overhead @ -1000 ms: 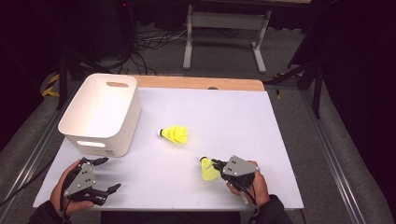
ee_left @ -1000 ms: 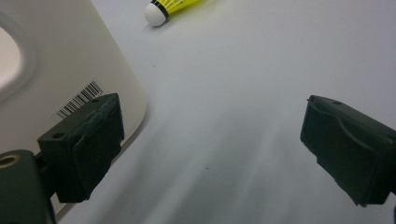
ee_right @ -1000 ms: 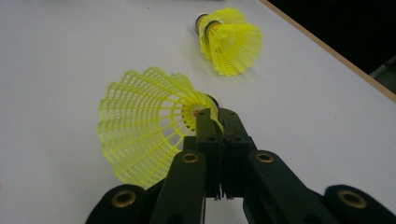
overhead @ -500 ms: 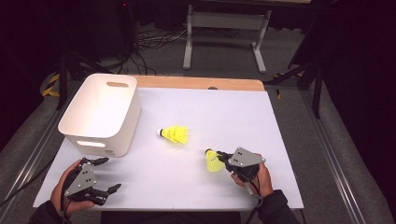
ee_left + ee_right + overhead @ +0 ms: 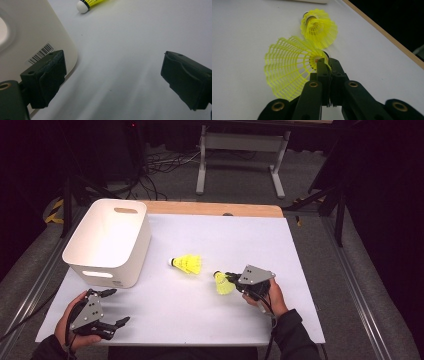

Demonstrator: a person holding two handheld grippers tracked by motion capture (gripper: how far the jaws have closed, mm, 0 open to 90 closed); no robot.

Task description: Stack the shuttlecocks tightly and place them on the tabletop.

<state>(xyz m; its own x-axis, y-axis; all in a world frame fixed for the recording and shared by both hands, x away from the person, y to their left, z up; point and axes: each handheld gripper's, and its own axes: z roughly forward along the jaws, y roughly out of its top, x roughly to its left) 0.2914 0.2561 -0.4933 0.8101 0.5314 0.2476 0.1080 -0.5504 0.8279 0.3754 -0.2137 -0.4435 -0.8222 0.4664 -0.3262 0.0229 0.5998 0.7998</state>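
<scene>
My right gripper (image 5: pixel 230 278) (image 5: pixel 325 62) is shut on the skirt of a yellow shuttlecock (image 5: pixel 222 283) (image 5: pixel 288 66), held just above the white table at the right of centre. A second yellow shuttlecock (image 5: pixel 187 263) (image 5: pixel 319 27) (image 5: pixel 88 3) lies on the table a little to its left and farther back, its white cork toward the white bin (image 5: pixel 107 240) (image 5: pixel 27 37). At the front left, my left gripper (image 5: pixel 114 306) (image 5: pixel 113 77) rests low over the table with its jaws wide open and nothing between them, close to the bin's near corner.
The white bin stands at the back left of the white tabletop (image 5: pixel 210 235). A wooden strip (image 5: pixel 215 209) runs along the table's far edge. Beyond it are dark floor, cables and a metal stand (image 5: pixel 240 155).
My right gripper has carried its shuttlecock away from me and slightly right, nearer the one lying on the table. The left gripper has stayed put.
</scene>
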